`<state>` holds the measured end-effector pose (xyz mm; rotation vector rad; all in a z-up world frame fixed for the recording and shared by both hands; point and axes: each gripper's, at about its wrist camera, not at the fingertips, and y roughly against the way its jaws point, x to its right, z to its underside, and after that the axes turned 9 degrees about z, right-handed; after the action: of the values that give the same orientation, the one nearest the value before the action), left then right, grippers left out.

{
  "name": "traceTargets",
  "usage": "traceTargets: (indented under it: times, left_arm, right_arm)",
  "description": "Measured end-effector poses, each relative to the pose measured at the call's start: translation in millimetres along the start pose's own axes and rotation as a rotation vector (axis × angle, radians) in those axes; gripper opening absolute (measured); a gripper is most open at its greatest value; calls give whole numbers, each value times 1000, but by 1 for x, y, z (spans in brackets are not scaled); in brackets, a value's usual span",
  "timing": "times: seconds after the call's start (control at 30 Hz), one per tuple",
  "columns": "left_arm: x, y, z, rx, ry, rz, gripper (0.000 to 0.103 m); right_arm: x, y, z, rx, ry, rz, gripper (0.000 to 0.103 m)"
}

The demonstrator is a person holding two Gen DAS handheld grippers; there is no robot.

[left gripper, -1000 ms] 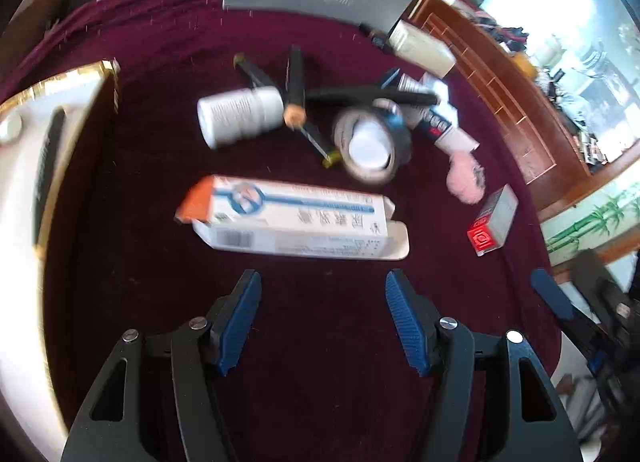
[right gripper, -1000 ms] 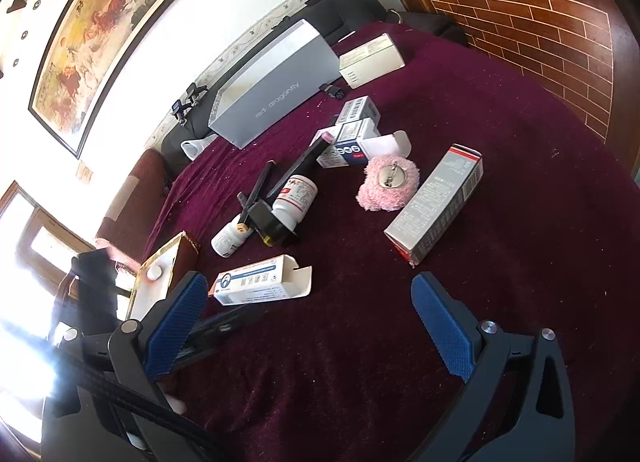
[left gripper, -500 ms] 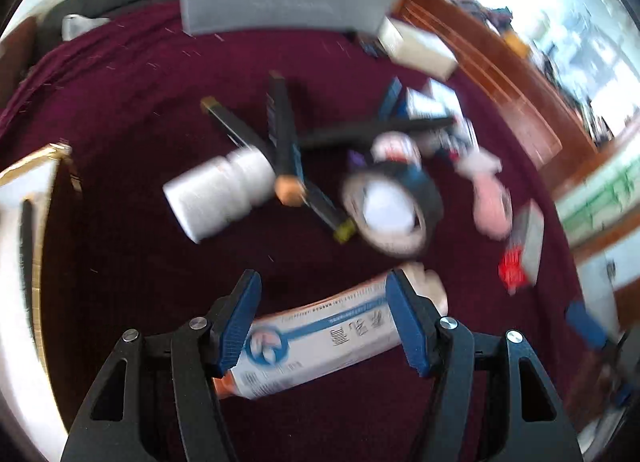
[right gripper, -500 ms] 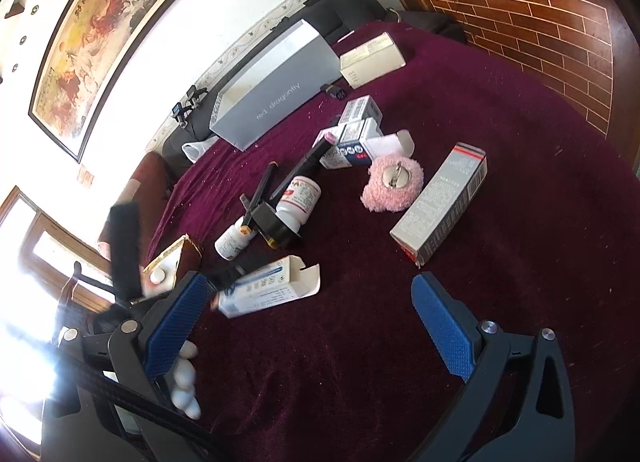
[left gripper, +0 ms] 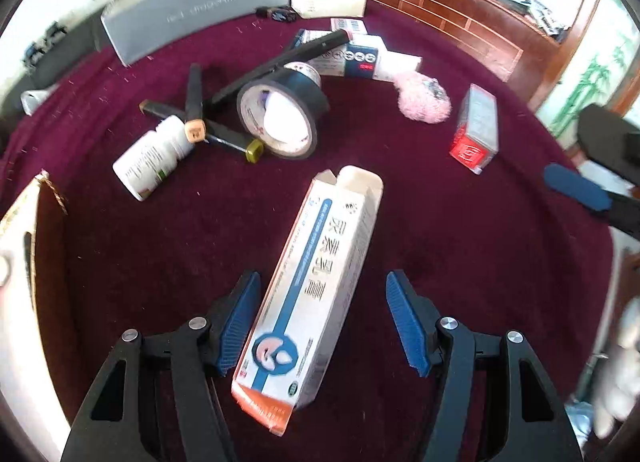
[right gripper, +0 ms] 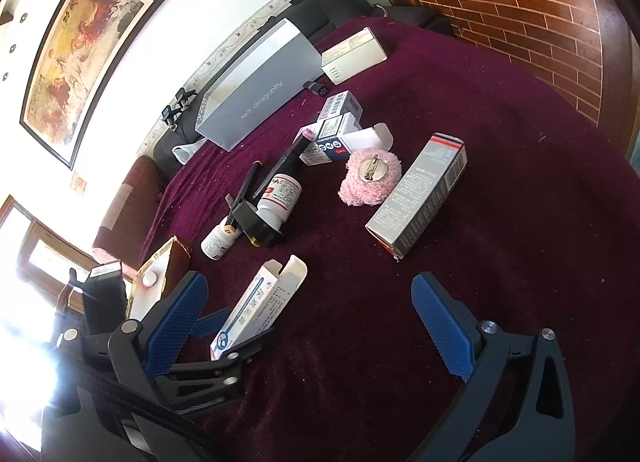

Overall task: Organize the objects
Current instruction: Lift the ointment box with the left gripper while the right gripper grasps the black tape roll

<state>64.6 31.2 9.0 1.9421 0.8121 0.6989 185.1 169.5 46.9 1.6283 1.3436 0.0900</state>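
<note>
Pickup step was in hand. The left gripper (left gripper: 320, 322) straddled the ointment carton (left gripper: 312, 294), jaws released, at 6 o'clock on the counter (left gripper: 440, 222); contact apparently absent. Next: clench squarely. The right gripper (right gripper: 312, 326) hung released.

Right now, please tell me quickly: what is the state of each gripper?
Left gripper: open, straddling the white and blue carton, not clamped.
Right gripper: open, holding nothing.
</note>
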Motion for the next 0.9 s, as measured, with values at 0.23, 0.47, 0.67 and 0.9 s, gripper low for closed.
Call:
traceTargets:
  times: [0.23, 0.47, 0.67, 0.9]
  left_arm:
    - [0, 5, 13, 89, 41, -40, 43]
    - [-42, 35, 31, 118, 218, 57, 19]
    - [-65, 70, 55, 174, 318, 118, 19]
    - [-78, 98, 70, 227, 336, 149, 19]
  right_arm:
    - [-7, 5, -5, 6, 39, 21, 103]
    - [-36, -18, -8, -45, 170, 65, 103]
    - [-89, -53, -17, -36, 382, 162, 102]
    - [-125, -110, -24, -77, 539, 260, 83]
